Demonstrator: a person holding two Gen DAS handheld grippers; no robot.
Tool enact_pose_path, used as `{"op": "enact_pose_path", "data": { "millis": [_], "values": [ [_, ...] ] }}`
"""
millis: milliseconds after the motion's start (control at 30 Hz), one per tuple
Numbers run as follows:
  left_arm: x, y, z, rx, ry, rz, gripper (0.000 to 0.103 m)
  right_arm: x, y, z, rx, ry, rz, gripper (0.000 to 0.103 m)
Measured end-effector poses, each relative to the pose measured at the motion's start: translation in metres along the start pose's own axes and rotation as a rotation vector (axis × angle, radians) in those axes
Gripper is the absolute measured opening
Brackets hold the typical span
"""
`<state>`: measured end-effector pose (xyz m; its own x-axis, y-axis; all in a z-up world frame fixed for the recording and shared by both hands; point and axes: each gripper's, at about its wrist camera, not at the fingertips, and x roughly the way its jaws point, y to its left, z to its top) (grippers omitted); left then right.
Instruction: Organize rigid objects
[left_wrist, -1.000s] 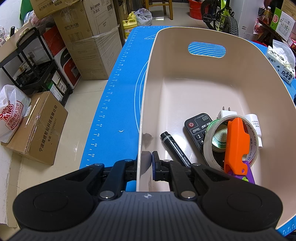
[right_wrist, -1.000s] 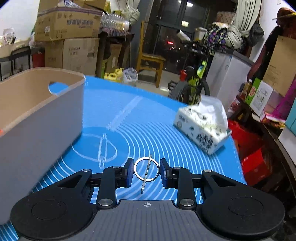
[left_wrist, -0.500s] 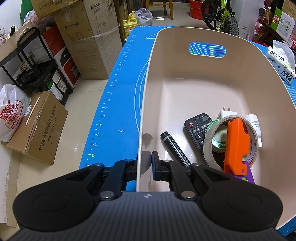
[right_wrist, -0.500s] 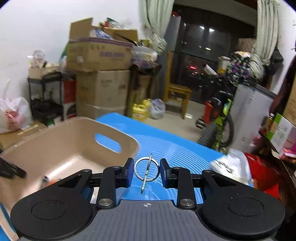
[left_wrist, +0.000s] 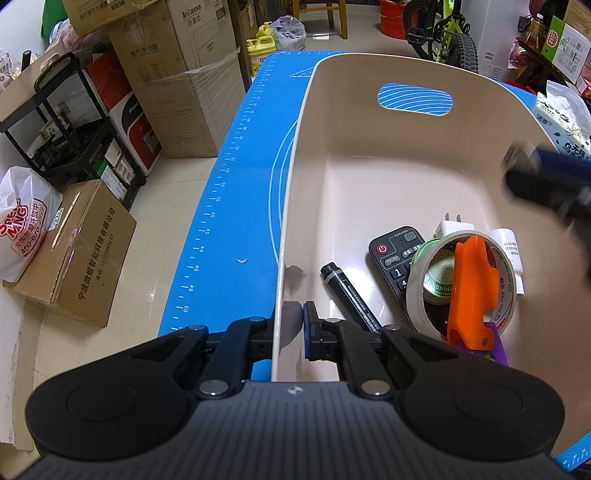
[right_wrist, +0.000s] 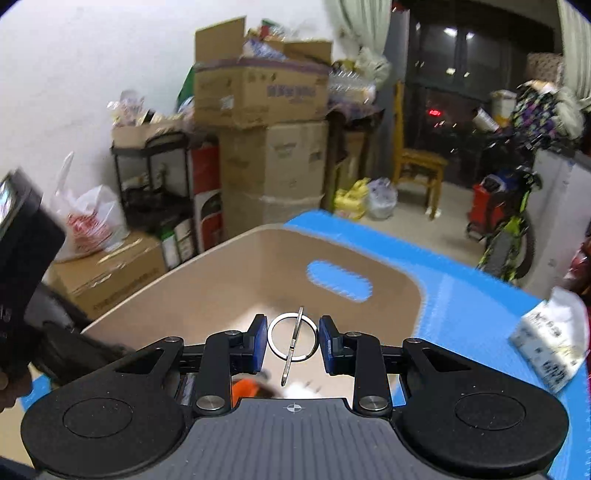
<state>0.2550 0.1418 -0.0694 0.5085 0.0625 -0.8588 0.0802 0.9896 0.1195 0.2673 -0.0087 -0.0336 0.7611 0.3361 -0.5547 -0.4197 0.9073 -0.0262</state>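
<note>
A beige bin (left_wrist: 406, 155) stands on the blue mat (left_wrist: 236, 192). My left gripper (left_wrist: 290, 325) is shut on the bin's near left wall. In the bin lie a black marker (left_wrist: 349, 295), a remote (left_wrist: 397, 258), a tape roll (left_wrist: 461, 280), an orange tool (left_wrist: 471, 291) and a white plug (left_wrist: 452, 227). My right gripper (right_wrist: 292, 341) is shut on a metal key ring (right_wrist: 292, 339) and holds it above the bin (right_wrist: 221, 291). It shows blurred at the right of the left wrist view (left_wrist: 550, 181).
A tissue pack (left_wrist: 565, 122) lies on the mat right of the bin, also in the right wrist view (right_wrist: 550, 343). Cardboard boxes (left_wrist: 177, 74), a black rack (left_wrist: 62, 122) and a bicycle (left_wrist: 443, 33) stand on the floor around the table.
My right gripper has carried the key ring left and over the bin's open top, entering the left wrist view. The left gripper and the bin have not moved.
</note>
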Motion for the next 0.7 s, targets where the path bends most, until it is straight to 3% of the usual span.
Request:
{"op": "enact_pose_path", "data": {
  "millis": [267,433,500,700],
  "values": [
    [0.000,0.000,0.000,0.001,0.000,0.004,0.011,0.025,0.019,-0.015,-0.005,0.165,0.044,0.038],
    [0.000,-0.001,0.000,0.003,0.001,0.009,0.011,0.026,0.017,-0.020,0.022,0.213,0.043,0.040],
    [0.000,-0.001,0.000,0.006,0.000,0.014,0.012,0.023,0.016,-0.021,0.039,0.203,0.044,0.053],
    [-0.008,-0.003,0.001,0.006,-0.019,0.038,0.016,0.004,0.010,-0.016,0.088,0.146,0.029,0.068]
  ]
}}
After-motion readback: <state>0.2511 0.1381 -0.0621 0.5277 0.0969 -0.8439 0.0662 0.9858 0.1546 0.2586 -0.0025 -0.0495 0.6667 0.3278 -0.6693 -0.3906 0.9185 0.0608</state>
